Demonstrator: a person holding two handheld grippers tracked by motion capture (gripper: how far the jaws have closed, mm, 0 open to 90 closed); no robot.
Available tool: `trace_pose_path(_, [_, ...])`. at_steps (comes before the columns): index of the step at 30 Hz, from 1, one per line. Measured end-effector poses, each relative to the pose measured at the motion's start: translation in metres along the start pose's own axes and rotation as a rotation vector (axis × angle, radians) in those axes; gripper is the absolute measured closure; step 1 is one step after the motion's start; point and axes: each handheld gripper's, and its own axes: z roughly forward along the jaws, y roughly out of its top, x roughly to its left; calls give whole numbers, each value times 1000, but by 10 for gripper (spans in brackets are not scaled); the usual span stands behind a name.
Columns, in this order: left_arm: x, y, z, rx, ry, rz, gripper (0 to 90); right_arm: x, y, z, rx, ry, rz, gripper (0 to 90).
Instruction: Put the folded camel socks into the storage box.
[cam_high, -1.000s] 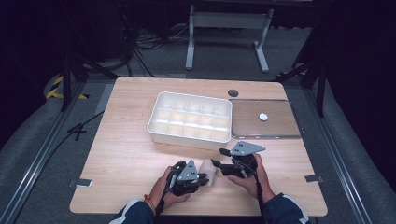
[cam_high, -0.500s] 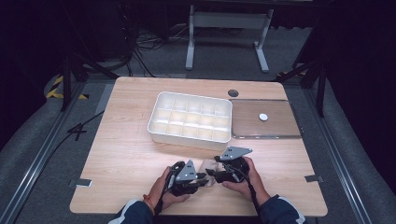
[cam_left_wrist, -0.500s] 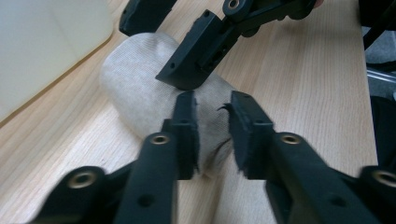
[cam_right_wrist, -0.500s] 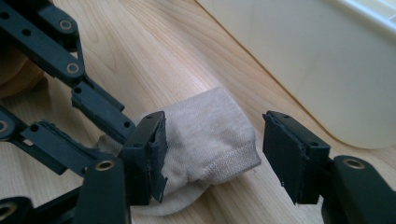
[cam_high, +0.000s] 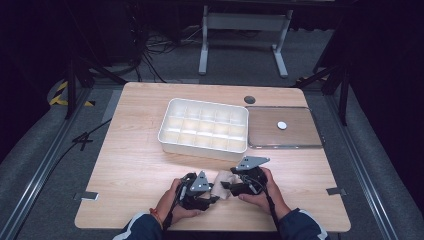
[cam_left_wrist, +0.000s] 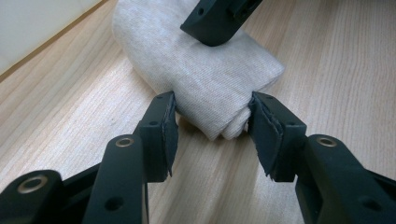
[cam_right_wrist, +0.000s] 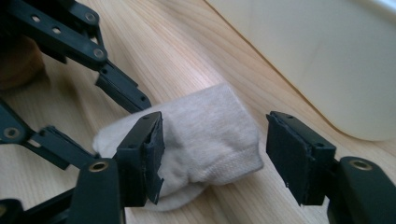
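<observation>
Left gripper (cam_left_wrist: 212, 128) opening, pads barely touching the rolled sock (cam_left_wrist: 201, 74); right gripper (cam_right_wrist: 215, 154) open astride it; released, the roll may unfurl on the bench (cam_high: 135, 165).

Tabletop (cam_high: 135, 150): pale wood, lengthwise grain, rounded corners. White compartment tray (cam_high: 204, 128) sits on it near the centre, toward the far edge. Just beside the tray, on its right: flat brown panel in a metal frame (cam_high: 285, 131), a small white disc (cam_high: 282, 125) lying on it. Dark round spot (cam_high: 250, 99) in the wood just beyond the tray's far right corner. Folded pale cloth (cam_high: 223, 178) lies on the wood near the tray's front wall.
</observation>
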Motion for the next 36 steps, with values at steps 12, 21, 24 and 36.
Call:
trace_pose_path(12, [0,0,1,-9,-9,-7,500,4,0,5,20,32,4,288])
trace_pose_path(21, [0,0,1,-8,-19,-4,470,-7,-5,15,60,182,86,351])
trace_pose_path(24, [2,-1,-2,12,-11,7,432,-8,-4,15,71,210,87,421])
trace_pose_path(36, [9,-14,-27,112,30,-8,288,-6,-3,5,40,227,49,687])
